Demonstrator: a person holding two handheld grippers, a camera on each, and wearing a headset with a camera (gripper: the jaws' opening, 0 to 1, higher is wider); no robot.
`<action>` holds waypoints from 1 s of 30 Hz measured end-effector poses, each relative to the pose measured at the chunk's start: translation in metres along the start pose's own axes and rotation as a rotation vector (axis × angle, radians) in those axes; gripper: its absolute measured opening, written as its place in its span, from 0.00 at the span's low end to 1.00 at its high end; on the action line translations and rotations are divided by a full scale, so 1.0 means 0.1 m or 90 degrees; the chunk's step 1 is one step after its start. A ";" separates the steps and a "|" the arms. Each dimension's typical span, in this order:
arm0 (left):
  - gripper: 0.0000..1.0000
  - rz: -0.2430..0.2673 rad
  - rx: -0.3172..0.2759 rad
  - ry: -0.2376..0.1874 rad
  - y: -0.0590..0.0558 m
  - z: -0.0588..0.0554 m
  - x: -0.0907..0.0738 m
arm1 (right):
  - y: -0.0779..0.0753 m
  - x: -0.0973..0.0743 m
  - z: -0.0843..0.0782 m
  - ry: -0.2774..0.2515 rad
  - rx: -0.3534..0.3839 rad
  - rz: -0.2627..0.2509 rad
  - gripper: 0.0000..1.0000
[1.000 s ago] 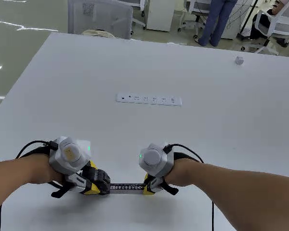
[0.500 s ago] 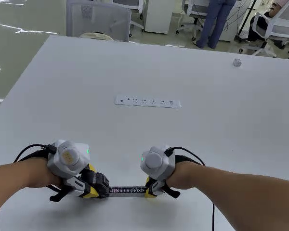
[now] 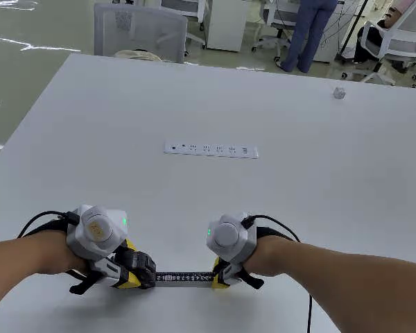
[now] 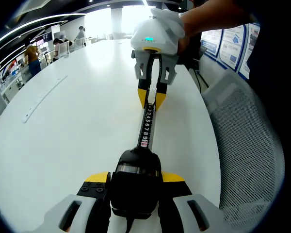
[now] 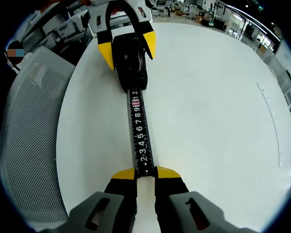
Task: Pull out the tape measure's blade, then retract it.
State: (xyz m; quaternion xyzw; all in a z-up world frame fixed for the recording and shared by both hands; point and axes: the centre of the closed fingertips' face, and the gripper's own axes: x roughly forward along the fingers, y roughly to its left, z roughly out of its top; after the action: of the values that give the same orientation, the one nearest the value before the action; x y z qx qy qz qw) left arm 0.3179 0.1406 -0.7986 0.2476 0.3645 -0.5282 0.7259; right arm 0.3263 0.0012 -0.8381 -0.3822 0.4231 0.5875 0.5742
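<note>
A black tape measure case (image 3: 140,269) rests on the white table near its front edge, with my left gripper (image 3: 128,272) shut on it. In the left gripper view the case (image 4: 136,182) sits between the yellow-tipped jaws. The blade (image 3: 184,278) runs out to the right, showing numbers up to about 12. My right gripper (image 3: 217,279) is shut on the blade's end. The blade (image 5: 139,141) stretches from my right gripper (image 5: 145,173) to the case (image 5: 130,60) in the right gripper view. The right gripper (image 4: 151,97) faces the left one along the blade (image 4: 147,127).
A white power strip (image 3: 210,149) lies across the middle of the table (image 3: 263,111). A small grey object (image 3: 340,92) sits far right. A grey mesh chair (image 3: 139,31) stands behind the table, and a person (image 3: 312,31) stands beyond. A mesh chair (image 5: 34,111) is near the front edge.
My right gripper has moved a little to the right with the blade's end, so more blade is out. The left gripper and the case have stayed put.
</note>
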 end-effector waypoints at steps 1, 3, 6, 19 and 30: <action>0.34 0.000 0.000 0.000 0.00 0.00 0.00 | 0.00 0.00 0.00 0.000 0.000 0.000 0.11; 0.34 0.000 0.000 0.000 0.00 0.00 0.00 | 0.00 0.00 -0.01 0.001 0.001 0.000 0.11; 0.34 0.001 0.000 0.000 0.00 0.00 0.00 | 0.00 -0.01 -0.02 0.000 0.000 -0.001 0.11; 0.34 0.001 -0.001 -0.002 0.00 0.00 0.00 | -0.01 -0.03 -0.07 0.000 0.003 0.000 0.11; 0.34 0.001 -0.001 -0.002 -0.01 0.00 0.00 | -0.01 -0.04 -0.10 0.004 0.003 -0.001 0.11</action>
State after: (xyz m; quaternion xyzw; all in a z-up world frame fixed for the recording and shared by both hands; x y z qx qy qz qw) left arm 0.3174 0.1402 -0.7981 0.2466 0.3638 -0.5276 0.7269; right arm 0.3271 -0.0096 -0.8376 -0.3825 0.4262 0.5851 0.5742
